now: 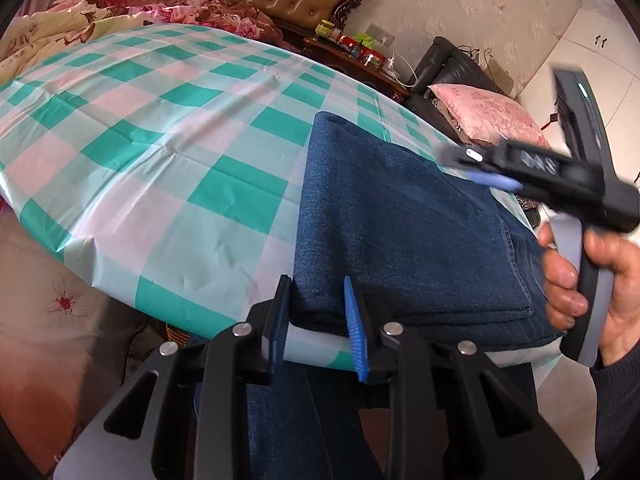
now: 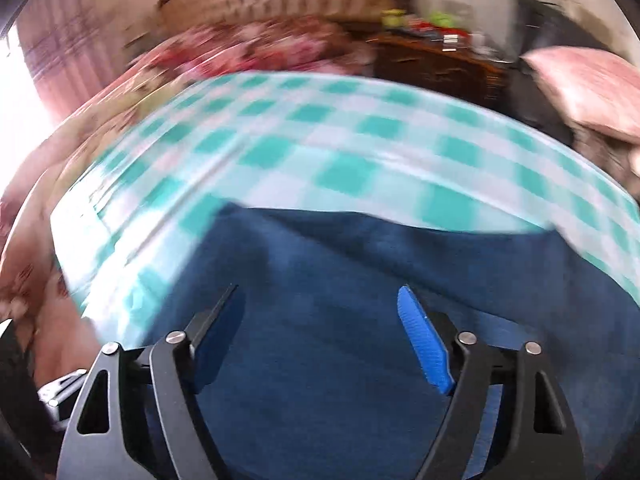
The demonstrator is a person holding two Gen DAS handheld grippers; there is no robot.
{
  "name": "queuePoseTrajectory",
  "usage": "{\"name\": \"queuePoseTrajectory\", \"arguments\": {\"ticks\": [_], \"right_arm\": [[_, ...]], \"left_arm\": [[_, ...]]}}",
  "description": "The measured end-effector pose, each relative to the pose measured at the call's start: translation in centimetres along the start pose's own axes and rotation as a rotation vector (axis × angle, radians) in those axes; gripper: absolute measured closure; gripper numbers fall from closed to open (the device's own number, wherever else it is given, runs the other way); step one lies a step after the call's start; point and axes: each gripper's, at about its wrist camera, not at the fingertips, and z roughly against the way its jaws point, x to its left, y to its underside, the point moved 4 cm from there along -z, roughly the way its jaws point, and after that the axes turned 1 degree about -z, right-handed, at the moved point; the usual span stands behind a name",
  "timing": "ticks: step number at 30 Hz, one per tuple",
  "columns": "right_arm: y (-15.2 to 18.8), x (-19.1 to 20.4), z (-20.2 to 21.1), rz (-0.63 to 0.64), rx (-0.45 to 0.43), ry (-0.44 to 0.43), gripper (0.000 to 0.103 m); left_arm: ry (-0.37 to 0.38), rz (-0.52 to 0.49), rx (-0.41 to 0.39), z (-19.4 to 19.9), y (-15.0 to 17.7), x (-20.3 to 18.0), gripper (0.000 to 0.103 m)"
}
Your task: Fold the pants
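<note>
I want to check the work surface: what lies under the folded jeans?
The folded jeans rest on a teal, pink and white checked tablecloth, near its front edge. The cloth directly beneath them is covered, and the tabletop under it cannot be seen.

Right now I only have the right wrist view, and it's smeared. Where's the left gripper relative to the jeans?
Observer: The left gripper straddles the near left corner of the folded jeans, at the table edge. I cannot tell whether its pads pinch.
Operator: All of the jeans on the table?
Observer: Probably not. Denim shows below the near edge of the checked tablecloth, under that gripper; likely the legs hanging.
Operator: My right gripper from there?
Observer: The right gripper is over the jeans' far right side, blurred, with a hand on its handle.
</note>
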Motion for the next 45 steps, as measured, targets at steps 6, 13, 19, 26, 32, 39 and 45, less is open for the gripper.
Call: {"name": "queuePoseTrajectory", "arguments": {"ticks": [6,13,19,26,32,39,45], "right_arm": [[-2.5,4.0,-5.6,0.026,0.108,-0.042,0.072],[-1.9,4.5,-6.7,0.077,0.099,0.006,0.073],[-1.7,4.9,-6.9,0.109,0.080,0.045,0.072],[-1.8,5.2,-6.9,0.120,0.065,0.078,0.072],[-2.7,5.4,-5.6,0.129,-0.012,0.169,0.039],[-2.2,5.1,-7.4,0.132,0.032,0.192,0.039],[-2.3,5.2,-7.5,0.143,0.041,0.196,0.039]], "left_arm": [[0.001,0.013,-0.001,0.0,0.0,0.0,0.074],[0.037,0.069,-0.042,0.9,0.1,0.5,0.068],[0.018,0.056,-0.026,0.5,0.1,0.3,0.077],[-0.017,0.018,-0.027,0.4,0.3,0.1,0.080],[-0.016,0.016,-0.030,0.4,0.5,0.1,0.080],[-0.014,0.031,-0.033,0.7,0.4,0.3,0.067],[0.001,0.037,-0.012,0.3,0.3,0.2,0.077]]}}
